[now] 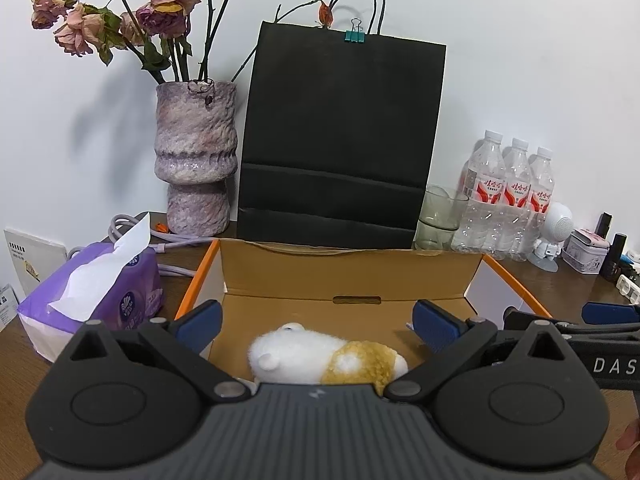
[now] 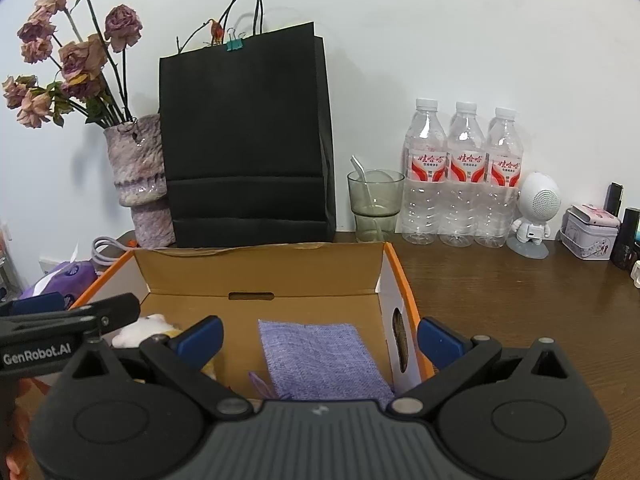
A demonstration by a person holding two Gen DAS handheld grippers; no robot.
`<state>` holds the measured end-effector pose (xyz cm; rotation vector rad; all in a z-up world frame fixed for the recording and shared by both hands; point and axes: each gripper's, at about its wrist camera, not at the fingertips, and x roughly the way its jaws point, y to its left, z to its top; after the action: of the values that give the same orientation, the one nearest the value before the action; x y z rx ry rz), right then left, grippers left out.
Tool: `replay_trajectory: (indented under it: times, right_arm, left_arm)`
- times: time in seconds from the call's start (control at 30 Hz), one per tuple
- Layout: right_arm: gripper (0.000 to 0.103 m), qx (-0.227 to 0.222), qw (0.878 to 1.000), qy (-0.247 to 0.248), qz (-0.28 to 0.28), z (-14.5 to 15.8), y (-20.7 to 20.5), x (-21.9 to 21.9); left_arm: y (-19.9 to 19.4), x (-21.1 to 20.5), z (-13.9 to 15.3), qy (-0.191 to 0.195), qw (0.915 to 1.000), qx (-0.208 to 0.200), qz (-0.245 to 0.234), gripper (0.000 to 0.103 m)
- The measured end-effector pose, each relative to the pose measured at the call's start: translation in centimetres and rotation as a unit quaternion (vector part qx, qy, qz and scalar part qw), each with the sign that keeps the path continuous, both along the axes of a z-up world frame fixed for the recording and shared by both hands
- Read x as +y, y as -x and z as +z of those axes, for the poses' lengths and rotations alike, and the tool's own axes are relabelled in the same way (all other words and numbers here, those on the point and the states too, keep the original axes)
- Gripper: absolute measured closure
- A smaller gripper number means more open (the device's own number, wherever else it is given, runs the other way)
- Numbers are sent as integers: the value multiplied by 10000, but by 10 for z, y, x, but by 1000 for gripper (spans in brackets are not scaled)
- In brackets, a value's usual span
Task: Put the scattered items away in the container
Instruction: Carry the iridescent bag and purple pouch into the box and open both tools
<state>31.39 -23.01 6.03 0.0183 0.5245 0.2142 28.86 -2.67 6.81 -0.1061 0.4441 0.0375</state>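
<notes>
Left gripper held spread wide over box, nothing between blue pads; plush toy lies free on box floor below, toward left wall. Right gripper likewise spread wide and empty, over purple cloth lying flat on box floor by right wall. Both items judged released: pads clear of them. Box sits at tabletop's near edge, flap upright, so drops go straight in. Bag, vase, bottles, glass line back edge, judged not part of tidying. No scattered item seen on bare tabletop.
</notes>
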Motion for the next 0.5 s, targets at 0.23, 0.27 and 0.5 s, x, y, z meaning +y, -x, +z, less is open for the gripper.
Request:
replay_trajectory:
  times: [0.23, 0.27, 0.5]
  right_arm:
    - [0, -124, 9999, -47, 31, 12, 12, 0]
    - [0, -142, 9999, -63, 31, 14, 15, 0]
    - [0, -279, 9996, 84, -12, 27, 47, -1]
  left_arm:
    - [18, 2, 14, 104, 9998, -145, -24, 0]
    - [21, 3, 16, 99, 9998, -156, -44, 0]
    - [54, 11, 23, 159, 9997, -160, -15, 0]
